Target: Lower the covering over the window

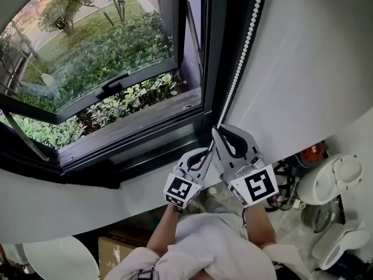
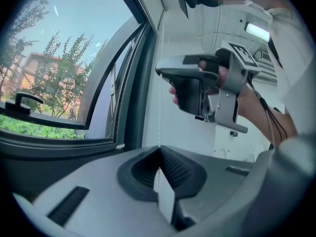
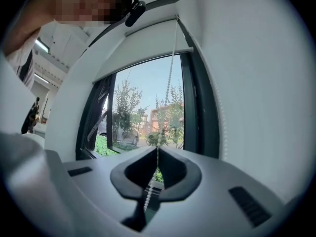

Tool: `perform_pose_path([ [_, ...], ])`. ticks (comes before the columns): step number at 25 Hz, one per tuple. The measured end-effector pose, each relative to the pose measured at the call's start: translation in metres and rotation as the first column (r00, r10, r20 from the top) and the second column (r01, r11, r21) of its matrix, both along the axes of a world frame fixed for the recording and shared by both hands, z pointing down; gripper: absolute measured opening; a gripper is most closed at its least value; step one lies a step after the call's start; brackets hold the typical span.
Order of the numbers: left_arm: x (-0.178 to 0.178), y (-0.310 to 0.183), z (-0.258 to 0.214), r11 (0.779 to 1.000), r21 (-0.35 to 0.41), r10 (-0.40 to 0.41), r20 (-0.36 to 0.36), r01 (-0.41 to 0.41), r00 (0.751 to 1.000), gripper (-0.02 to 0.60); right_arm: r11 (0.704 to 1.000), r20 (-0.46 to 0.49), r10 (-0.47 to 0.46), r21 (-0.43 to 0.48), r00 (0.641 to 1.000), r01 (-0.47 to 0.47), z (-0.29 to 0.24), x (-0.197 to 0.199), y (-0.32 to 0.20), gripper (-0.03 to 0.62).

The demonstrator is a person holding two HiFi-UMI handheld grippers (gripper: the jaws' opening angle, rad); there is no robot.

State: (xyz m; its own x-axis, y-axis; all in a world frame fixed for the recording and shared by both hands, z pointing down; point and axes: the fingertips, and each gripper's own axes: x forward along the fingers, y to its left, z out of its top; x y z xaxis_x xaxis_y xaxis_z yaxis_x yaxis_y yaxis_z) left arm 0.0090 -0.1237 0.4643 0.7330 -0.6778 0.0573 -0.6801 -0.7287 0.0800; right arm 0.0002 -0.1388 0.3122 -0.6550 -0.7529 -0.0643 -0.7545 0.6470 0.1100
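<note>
A white bead chain (image 1: 242, 57) hangs down the dark window frame (image 1: 213, 51) beside the white wall. My right gripper (image 1: 217, 132) points up at it and is shut on the chain (image 3: 170, 83), whose beads run through the jaws (image 3: 158, 149). My left gripper (image 1: 207, 152) sits just below and left of the right one. It is shut as well, with a thin strand of the chain (image 2: 159, 83) ending at its closed tips (image 2: 159, 149). The left gripper view shows the right gripper (image 2: 163, 72) held in a hand. The white blind (image 3: 148, 39) sits high at the window's top.
An open window sash (image 1: 111, 86) with a dark handle tilts outward over green shrubs. The white sill (image 1: 70, 206) runs below it. White fans (image 1: 332, 179) and cables stand on the floor at the right, with a cardboard box (image 1: 116, 247) and a round white top (image 1: 58, 261) lower left.
</note>
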Motion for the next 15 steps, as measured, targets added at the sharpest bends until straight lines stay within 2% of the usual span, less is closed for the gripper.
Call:
perform_pose_path([
  [4,0.0,0.002,0.0,1.0,-0.005,0.004,-0.008,-0.004,1.0,0.014,1.0,0.048,0.015,-0.006,0.999,-0.014,0.001,0.003,-0.003,-0.002],
  [9,0.001,0.001,0.001,1.0,0.006,0.008,0.007,-0.008,1.0,0.014,1.0,0.051,0.029,-0.006,0.998,-0.028,0.004,0.004,-0.002,-0.002],
  [12,0.002,0.003,0.013,1.0,-0.016,0.012,0.034,-0.011,0.999,0.014,0.999,0.039,0.029,-0.03,0.999,-0.028,0.014,0.003,-0.003,-0.002],
  [15,0.002,0.007,0.017,0.999,-0.034,0.02,0.03,-0.019,0.999,0.012,0.998,0.045,0.031,-0.047,0.999,-0.029,0.022,0.003,-0.002,-0.003],
])
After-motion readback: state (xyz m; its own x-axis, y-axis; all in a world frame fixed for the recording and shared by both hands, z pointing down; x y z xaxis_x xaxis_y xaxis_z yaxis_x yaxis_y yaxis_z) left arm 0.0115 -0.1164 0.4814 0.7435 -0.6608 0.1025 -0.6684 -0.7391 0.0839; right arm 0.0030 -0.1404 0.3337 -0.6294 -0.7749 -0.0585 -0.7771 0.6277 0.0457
